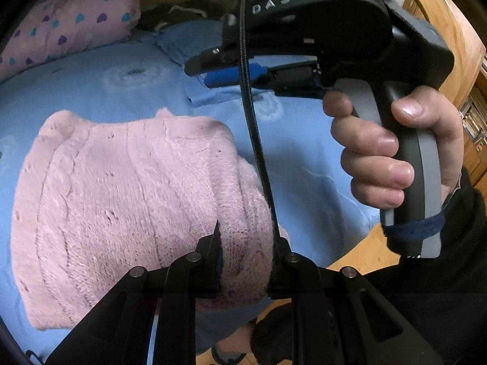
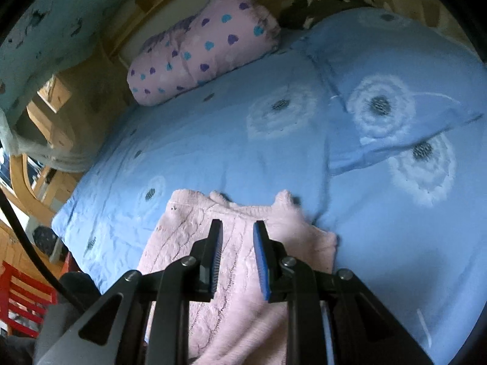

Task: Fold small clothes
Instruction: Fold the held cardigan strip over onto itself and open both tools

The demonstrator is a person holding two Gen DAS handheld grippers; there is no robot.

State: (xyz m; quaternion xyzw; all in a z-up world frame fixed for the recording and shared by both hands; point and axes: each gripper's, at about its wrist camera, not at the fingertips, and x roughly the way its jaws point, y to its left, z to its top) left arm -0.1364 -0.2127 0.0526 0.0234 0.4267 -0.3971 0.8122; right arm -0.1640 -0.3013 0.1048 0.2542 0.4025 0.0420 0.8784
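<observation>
A pink knitted sweater (image 1: 127, 200) lies on a blue bedspread (image 2: 228, 152) – the left gripper (image 1: 246, 252) pinches its thick folded edge, while the right gripper's (image 2: 237, 258) slightly parted jaws hover just above it, gripping nothing.

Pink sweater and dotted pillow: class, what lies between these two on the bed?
Only bare blue flowered bedcover lies between the pink sweater and the dotted pillow. The right wrist view shows this best.
</observation>
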